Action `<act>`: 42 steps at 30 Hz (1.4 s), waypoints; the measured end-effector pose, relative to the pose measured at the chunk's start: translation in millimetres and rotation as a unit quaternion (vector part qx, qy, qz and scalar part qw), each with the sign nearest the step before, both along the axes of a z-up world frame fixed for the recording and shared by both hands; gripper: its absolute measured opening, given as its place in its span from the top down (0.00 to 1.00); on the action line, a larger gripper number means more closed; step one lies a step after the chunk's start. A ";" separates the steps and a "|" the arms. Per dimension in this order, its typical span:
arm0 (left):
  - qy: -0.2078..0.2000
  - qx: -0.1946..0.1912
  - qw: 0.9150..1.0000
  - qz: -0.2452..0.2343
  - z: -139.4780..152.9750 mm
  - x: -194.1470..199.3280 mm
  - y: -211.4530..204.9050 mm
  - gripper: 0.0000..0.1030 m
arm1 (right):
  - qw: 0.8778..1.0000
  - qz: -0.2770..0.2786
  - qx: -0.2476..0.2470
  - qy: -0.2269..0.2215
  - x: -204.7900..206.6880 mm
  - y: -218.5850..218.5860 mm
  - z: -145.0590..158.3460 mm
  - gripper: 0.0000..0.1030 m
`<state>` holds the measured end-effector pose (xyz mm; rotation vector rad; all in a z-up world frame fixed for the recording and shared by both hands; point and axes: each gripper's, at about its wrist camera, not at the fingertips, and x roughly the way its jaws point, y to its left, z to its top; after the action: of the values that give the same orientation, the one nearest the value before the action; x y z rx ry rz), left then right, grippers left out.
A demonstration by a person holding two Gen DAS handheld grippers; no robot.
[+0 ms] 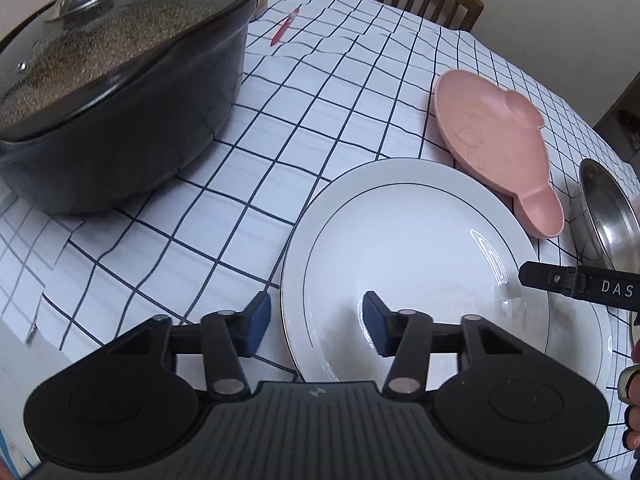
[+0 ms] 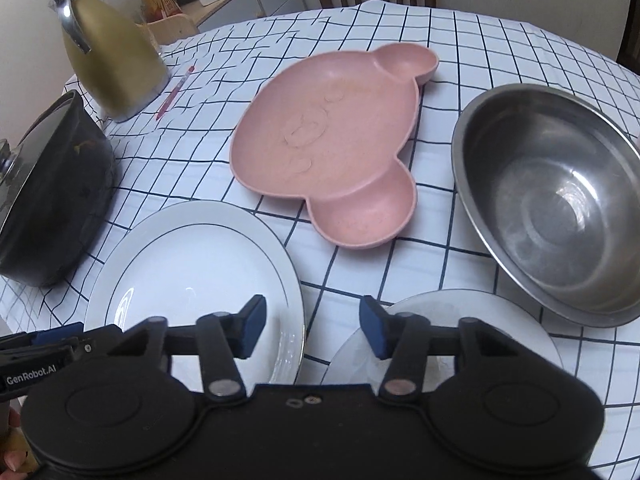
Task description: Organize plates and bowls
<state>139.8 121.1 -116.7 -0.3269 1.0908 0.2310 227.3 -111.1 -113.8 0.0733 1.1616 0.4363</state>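
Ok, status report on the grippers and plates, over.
Left gripper open, straddling white plate rim. Right gripper open between the plates, holding nothing. Pot sits close beside.

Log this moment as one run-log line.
left gripper: open, astride white plate rim | right gripper: open, above same rim | held: nothing | pink tray, steel bowl: untouched

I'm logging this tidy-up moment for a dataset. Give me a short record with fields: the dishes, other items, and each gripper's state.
surface: table with checked cloth
plates: white plate; second white plate, partly hidden
pink dish: bear-shaped divided plate
bowl: steel bowl, empty
other: black lidded pot; gold jug; red pen
left gripper: open, astride white plate's rim
right gripper: open, holding nothing
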 end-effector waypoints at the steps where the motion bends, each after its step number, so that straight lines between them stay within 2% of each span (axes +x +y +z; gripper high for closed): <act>1: 0.001 -0.005 1.000 0.002 -1.1 -0.2 1.2 0.60 | 1.000 0.001 0.004 0.003 -0.2 0.3 -0.5 0.60; 5: 0.005 -0.011 1.000 0.010 -3.0 -1.2 3.1 0.68 | 1.000 0.003 0.011 0.009 -2.6 2.5 -1.2 0.67; 11: 0.008 -0.007 1.000 0.015 -2.6 -3.1 6.1 0.79 | 1.000 0.000 0.015 0.016 -7.2 3.0 -2.4 0.82; 16: 0.005 -0.003 1.000 0.015 -1.5 -6.8 6.7 0.83 | 1.000 -0.011 0.004 0.012 -10.9 1.5 -1.8 0.91; 21: 0.005 0.008 1.000 0.007 -1.0 -12.0 4.1 0.83 | 1.000 -0.014 0.004 0.016 -18.9 -1.2 -0.5 0.92; 28: 0.006 0.001 1.000 -0.001 -1.0 -24.1 3.7 0.84 | 1.000 -0.020 0.002 0.017 -39.8 -6.6 3.0 0.92; 42: 0.015 0.000 0.999 -0.039 1.3 -60.3 -3.9 0.84 | 0.999 -0.023 0.012 0.029 -102.6 -24.5 9.1 0.92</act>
<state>79.5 117.2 -115.5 -0.2821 1.1303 0.1669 124.7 -135.6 -104.7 0.1342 1.2098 0.4107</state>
